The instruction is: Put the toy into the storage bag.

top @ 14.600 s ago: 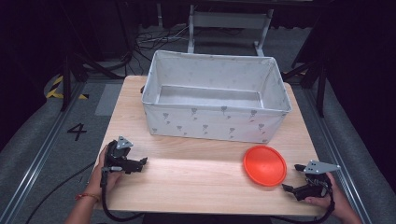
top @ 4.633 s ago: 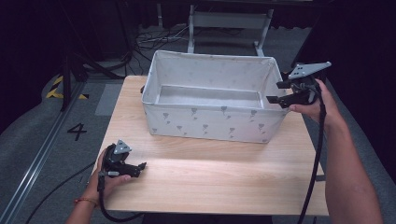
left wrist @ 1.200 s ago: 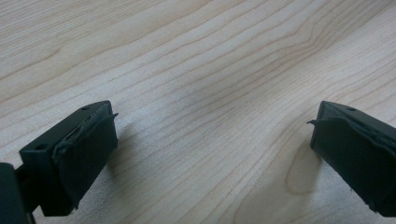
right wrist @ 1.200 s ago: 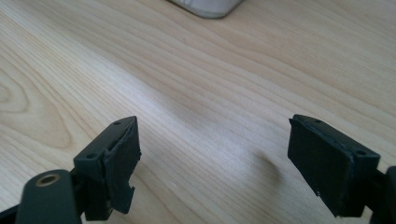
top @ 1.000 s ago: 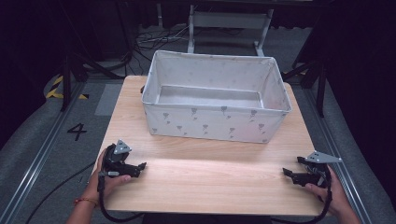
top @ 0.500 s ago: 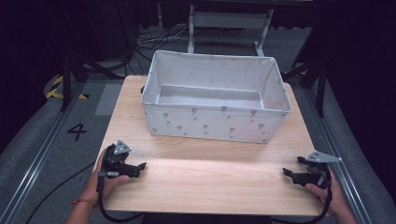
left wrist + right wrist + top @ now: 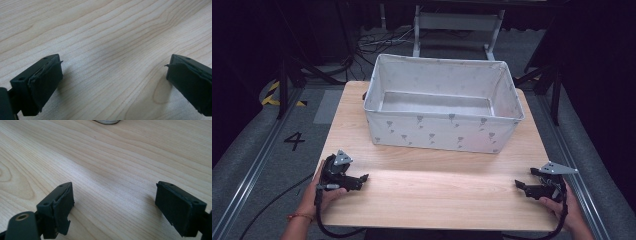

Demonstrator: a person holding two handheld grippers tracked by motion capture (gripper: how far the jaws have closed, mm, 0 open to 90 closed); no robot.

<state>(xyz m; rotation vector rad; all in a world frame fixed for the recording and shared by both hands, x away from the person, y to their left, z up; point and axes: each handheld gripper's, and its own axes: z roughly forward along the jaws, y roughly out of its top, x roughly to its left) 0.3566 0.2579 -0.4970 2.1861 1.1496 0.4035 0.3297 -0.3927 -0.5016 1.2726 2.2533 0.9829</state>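
My left gripper [image 7: 363,178] rests on the wooden table [image 7: 437,185] near its front left corner, held by a hand. In the left gripper view its jaws stand wide apart over bare wood, so the left gripper [image 7: 112,82] is open and holds nothing. My right gripper [image 7: 520,185] lies near the front right corner, pointing left. In the right gripper view its jaws are also spread with only wood between them; the right gripper [image 7: 113,205] is open. A white fabric bin [image 7: 442,131] with a grey pattern stands at the back middle of the table.
The bin's bottom corner [image 7: 107,121] peeks in at the top of the right gripper view. Cables trail from both grippers off the front edge. Dark floor, a rail and a yellow-black marking [image 7: 274,95] lie left of the table.
The red disc that lay at the front right earlier is gone from the table. My right gripper went up to the bin's right end and has come back down to the front right corner. The left has stayed put.
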